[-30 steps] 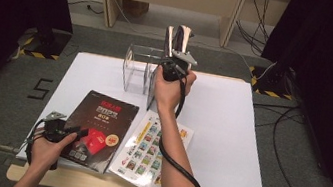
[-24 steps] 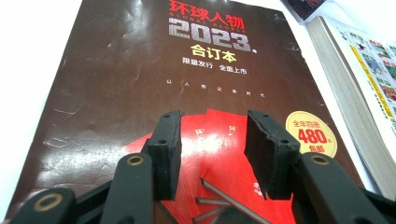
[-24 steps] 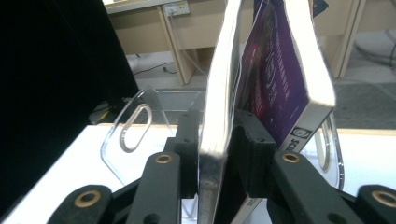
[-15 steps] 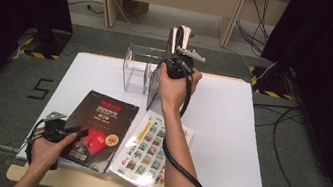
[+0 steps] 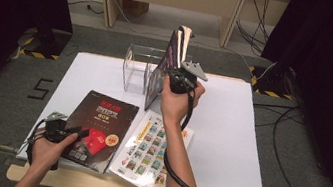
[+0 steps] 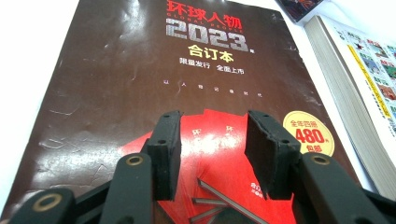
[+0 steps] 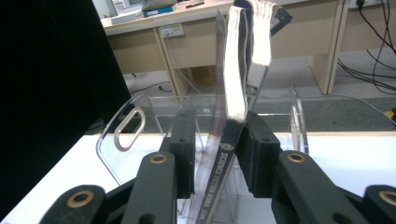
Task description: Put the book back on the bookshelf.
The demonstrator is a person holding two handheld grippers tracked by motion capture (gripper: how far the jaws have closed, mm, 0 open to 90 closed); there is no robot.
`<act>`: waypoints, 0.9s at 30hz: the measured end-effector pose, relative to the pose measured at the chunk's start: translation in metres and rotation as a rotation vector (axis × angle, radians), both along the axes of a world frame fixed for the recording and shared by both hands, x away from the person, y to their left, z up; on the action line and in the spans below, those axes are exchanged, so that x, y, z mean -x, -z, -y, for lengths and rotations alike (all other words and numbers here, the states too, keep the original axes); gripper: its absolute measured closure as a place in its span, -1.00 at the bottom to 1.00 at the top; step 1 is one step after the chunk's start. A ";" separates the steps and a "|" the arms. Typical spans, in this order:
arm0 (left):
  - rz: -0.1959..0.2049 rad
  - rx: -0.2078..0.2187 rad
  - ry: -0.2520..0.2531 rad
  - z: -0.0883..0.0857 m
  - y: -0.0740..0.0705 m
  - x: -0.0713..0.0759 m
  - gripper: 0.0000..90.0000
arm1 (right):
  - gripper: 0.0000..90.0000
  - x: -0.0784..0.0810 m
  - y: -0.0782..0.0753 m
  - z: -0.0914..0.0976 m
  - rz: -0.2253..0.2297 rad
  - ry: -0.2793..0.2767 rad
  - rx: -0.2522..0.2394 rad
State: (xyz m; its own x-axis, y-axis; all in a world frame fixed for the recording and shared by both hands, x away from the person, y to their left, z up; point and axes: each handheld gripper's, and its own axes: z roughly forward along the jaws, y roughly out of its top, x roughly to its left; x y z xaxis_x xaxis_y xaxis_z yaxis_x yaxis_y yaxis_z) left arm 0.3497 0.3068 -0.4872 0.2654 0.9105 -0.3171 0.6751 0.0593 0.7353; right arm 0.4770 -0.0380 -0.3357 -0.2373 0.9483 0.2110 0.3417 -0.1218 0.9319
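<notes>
A dark magazine (image 5: 174, 49) stands upright in a clear acrylic rack (image 5: 136, 66) at the table's far middle. My right gripper (image 5: 171, 75) is at its lower spine; in the right gripper view the magazine (image 7: 236, 70) sits between the jaws of the right gripper (image 7: 217, 119), which have just been opening, with a gap on the left pad's side. My left gripper (image 5: 76, 131) hovers open over the lower cover of a brown and red magazine (image 5: 100, 113) lying flat. In the left gripper view the left gripper (image 6: 212, 119) is spread above that cover (image 6: 140, 70).
A thick book with a colourful picture-grid cover (image 5: 148, 146) lies flat beside the brown magazine, also at the right edge of the left gripper view (image 6: 364, 79). The white tabletop (image 5: 229, 134) stretches bare to the right. The rack's clear dividers (image 7: 126, 126) stand left of the magazine.
The right gripper has shifted slightly right and toward the near side, and its jaws stand wider around the upright magazine. The left hand has stayed still.
</notes>
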 end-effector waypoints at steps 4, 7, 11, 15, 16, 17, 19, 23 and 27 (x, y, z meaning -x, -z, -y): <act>0.000 0.001 -0.001 0.000 0.000 0.000 0.23 | 0.58 -0.003 0.002 0.004 -0.041 -0.012 -0.031; 0.000 0.000 0.001 0.000 0.000 0.000 0.23 | 0.62 -0.006 0.000 0.004 -0.074 -0.013 -0.036; 0.000 0.002 0.002 0.001 0.000 0.000 0.22 | 0.72 -0.010 -0.002 0.003 -0.117 -0.019 -0.026; -0.001 0.001 0.005 0.001 0.000 0.000 0.22 | 0.71 -0.013 -0.003 0.001 -0.149 -0.026 -0.031; -0.002 0.000 0.006 0.001 0.000 0.000 0.22 | 0.71 -0.015 -0.004 0.000 -0.159 -0.030 -0.026; -0.003 0.000 0.008 0.001 0.000 0.000 0.22 | 0.70 -0.018 -0.004 -0.002 -0.185 -0.036 -0.027; -0.001 0.004 0.007 0.002 0.000 0.000 0.22 | 0.71 -0.021 -0.005 -0.004 -0.201 -0.037 -0.022; -0.003 0.006 0.008 0.002 0.000 0.000 0.22 | 0.86 -0.025 -0.008 -0.006 -0.235 -0.029 -0.035; -0.002 0.006 0.009 0.001 0.000 0.000 0.22 | 0.87 -0.027 -0.010 -0.008 -0.222 -0.033 -0.051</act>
